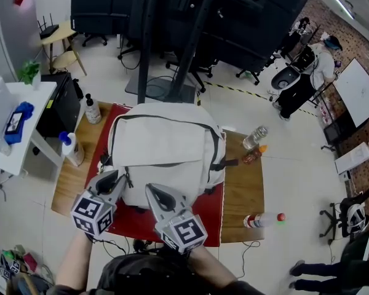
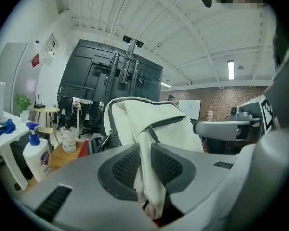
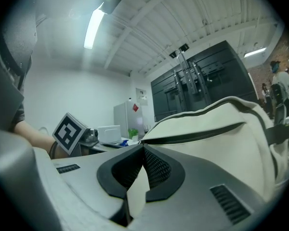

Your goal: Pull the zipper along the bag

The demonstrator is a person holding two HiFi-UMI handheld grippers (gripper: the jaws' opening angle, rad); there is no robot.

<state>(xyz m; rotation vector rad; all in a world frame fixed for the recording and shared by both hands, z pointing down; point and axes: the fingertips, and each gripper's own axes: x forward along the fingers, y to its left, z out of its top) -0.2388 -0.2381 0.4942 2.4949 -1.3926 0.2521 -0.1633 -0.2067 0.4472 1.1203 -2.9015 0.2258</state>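
A white bag [image 1: 166, 146] is seen lying on a red mat [image 1: 212, 217] at the middle of a wooden table [image 1: 243, 189]. In the head view, both grippers are placed at the bag's near edge: the left gripper [image 2: 144, 162] at about 7 o'clock of the bag, and the right gripper [image 3: 143, 148] at about 6 o'clock, just beside it.

A thick fold of the bag's white fabric is clamped between the left gripper's pads, which are held a moderate way apart by it. The right gripper's jaws are drawn nearly together, and a thin piece of white fabric is pinched between them. Whether a zipper pull lies inside either grip cannot be told.

A dark zipper [image 3: 197, 135] is seen running across the bag's side beyond the right gripper's jaws, toward 2 o'clock in that view.

A pump bottle [image 1: 92, 109] stands at 10 o'clock of the bag. A spray bottle [image 1: 71, 149] stands at 9 o'clock, at the table's edge. A clear bottle [image 1: 255, 137] lies at 3 o'clock, near the bag. Another bottle [image 1: 261, 220] lies on its side at 4 o'clock, well apart from the bag.
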